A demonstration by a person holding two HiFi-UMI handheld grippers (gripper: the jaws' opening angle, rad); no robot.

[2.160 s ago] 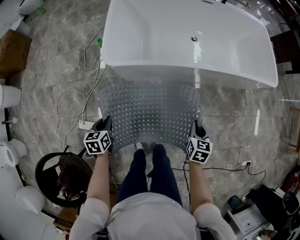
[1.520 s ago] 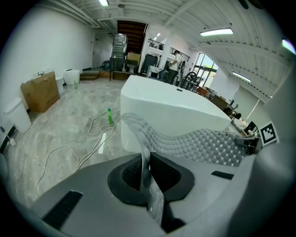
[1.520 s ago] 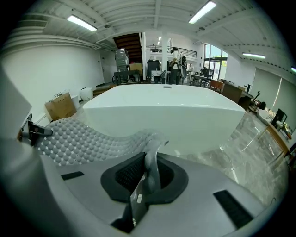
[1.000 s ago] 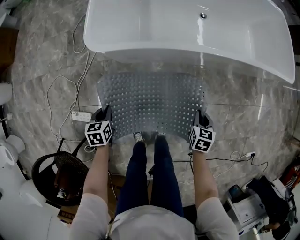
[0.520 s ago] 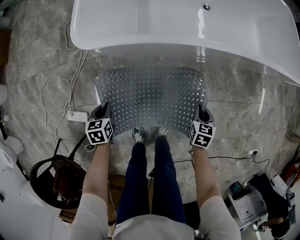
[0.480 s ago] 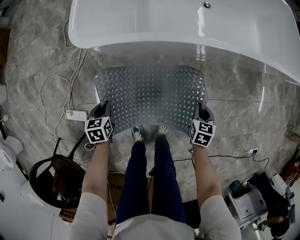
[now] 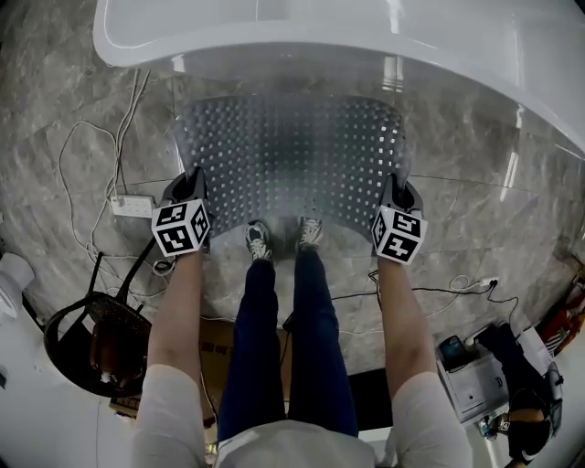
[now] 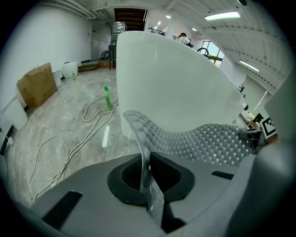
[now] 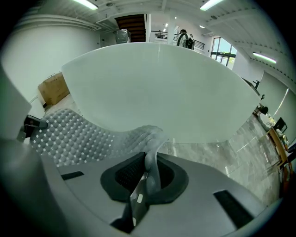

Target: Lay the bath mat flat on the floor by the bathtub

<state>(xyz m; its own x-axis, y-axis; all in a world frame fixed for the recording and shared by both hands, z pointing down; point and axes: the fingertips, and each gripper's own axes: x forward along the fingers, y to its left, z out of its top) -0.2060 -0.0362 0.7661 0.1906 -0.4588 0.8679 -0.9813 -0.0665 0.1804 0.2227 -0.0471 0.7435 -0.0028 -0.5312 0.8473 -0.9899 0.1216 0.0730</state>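
— Grey marbled floor (image 7: 73,110) all round, and a white bathtub (image 7: 320,27) up at twelve o'clock. How are your arms set?

— Both reach down and forward, bare forearms (image 7: 178,302) nearly parallel, one on each side of my legs. My left tool (image 7: 189,183) is at about nine o'clock from my shoes (image 7: 258,240) and my right tool (image 7: 399,187) at about three. Both point steeply down toward the tub.

— What are they doing?

— Each is clamped hard on a near corner of the bath mat (image 7: 292,155). In the left gripper view the jaws pinch a thin fold of the mat's edge, with almost no gap between them. The right gripper view shows the same on its side.

— Where does the mat lie?

— Stretched between my two tools. Its far edge is at twelve o'clock, under the tub's rim, and its near edge is just ahead of my toes. It sags in the middle between the held corners. I cannot tell whether any part of it touches the floor.

— Give me the count.

— Two tools, two forearms, two shoes, one mat, one tub. One white power strip (image 7: 132,206) lies at nine o'clock, with white cables (image 7: 87,174) looping off it that I cannot count apart. The left gripper view adds one green bottle (image 8: 107,98) and one cardboard box (image 8: 36,85).
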